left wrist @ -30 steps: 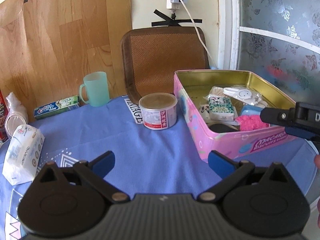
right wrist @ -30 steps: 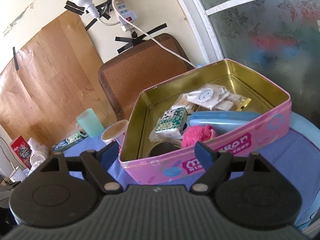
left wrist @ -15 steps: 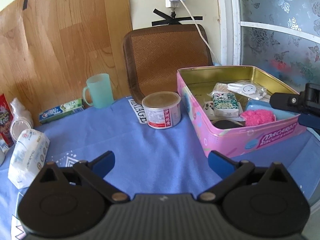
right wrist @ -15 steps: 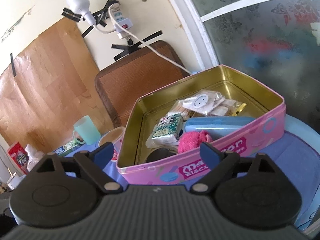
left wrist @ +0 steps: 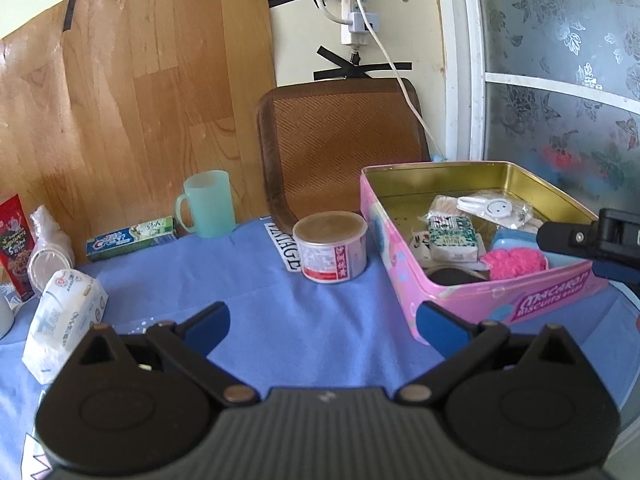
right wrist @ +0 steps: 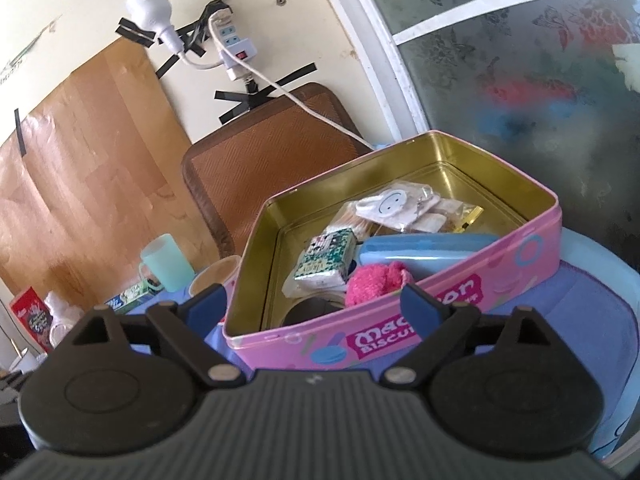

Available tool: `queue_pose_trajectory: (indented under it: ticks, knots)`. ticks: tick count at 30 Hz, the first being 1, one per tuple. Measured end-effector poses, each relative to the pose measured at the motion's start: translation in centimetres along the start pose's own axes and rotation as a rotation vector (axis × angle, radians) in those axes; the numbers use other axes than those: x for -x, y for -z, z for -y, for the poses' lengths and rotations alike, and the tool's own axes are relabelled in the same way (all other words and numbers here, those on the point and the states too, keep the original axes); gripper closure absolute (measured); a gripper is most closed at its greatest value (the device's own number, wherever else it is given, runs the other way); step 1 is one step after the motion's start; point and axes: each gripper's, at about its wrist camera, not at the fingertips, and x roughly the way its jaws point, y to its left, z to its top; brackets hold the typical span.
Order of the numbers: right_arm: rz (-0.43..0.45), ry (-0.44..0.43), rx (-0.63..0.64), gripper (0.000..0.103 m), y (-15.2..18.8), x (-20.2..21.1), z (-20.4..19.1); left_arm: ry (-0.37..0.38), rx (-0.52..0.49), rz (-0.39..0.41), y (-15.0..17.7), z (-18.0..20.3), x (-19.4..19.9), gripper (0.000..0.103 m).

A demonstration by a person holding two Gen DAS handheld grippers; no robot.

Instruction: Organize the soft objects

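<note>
A pink biscuit tin (left wrist: 500,308) (right wrist: 400,344) stands open on the blue cloth at the right. Inside lie a pink fluffy ball (left wrist: 516,262) (right wrist: 374,284), a green-patterned tissue pack (left wrist: 454,236) (right wrist: 326,264), a blue case (right wrist: 424,246) and a white smiley item in plastic (right wrist: 390,202). A white tissue pack (left wrist: 64,328) lies on the cloth at the left. My left gripper (left wrist: 322,320) is open and empty above the cloth. My right gripper (right wrist: 316,302) is open and empty, above the tin's near wall; it also shows in the left wrist view (left wrist: 592,240).
A round can (left wrist: 332,246) stands left of the tin. A green mug (left wrist: 208,204), a toothpaste box (left wrist: 132,238), stacked plastic cups (left wrist: 44,252) and a red box (left wrist: 16,240) line the back left. A brown chair back (left wrist: 344,140) rises behind the table.
Both grippers have pulled back and up from the tin, so the tin looks smaller and farther. Both stay open. Nothing in the tin has moved.
</note>
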Motion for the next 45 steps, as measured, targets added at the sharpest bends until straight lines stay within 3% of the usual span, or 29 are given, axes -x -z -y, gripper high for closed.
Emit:
queue_pose_trajectory:
  ticks: [14, 25, 45]
  knots:
    - [-0.021, -0.025, 0.070, 0.008, 0.8, -0.1, -1.4, -0.051, 0.026, -0.021, 0.4, -1.1, -0.7, 0.000]
    - [-0.050, -0.040, 0.094, 0.008, 1.3, -0.4, -2.2, -0.047, 0.040, -0.111, 1.2, -1.9, -2.0, 0.000]
    - [-0.061, -0.041, 0.087, 0.008, 1.6, -0.6, -2.1, -0.038, 0.021, -0.161, 1.9, -1.3, -2.8, 0.000]
